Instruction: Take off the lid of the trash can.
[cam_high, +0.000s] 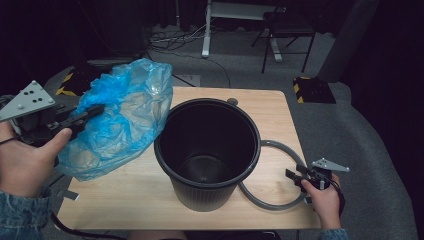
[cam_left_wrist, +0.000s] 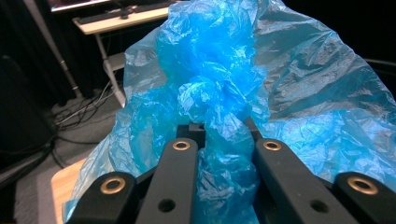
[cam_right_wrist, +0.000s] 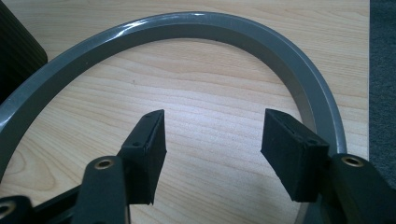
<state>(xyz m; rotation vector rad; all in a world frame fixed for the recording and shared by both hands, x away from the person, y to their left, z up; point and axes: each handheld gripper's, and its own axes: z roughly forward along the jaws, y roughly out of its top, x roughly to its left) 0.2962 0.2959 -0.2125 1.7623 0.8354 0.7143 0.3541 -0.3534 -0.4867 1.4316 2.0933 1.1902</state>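
Currently your left gripper (cam_left_wrist: 219, 135) is clamped on a bunched fold of the blue bag (cam_high: 120, 120), held up at the left of the bin (cam_high: 207, 150). Your right gripper (cam_right_wrist: 212, 154) stands wide and empty above the grey ring (cam_right_wrist: 289, 60) on the table (cam_high: 270, 110). The thin film may tear or slip from the jaws if you pull hard. Snagging it on the rim may tip the bin.

Each black two-jaw claw, left (cam_high: 85, 117) and right (cam_high: 295, 176), carries brass-ringed screws and a grey three-cornered plate; denim sleeves cover both forearms.
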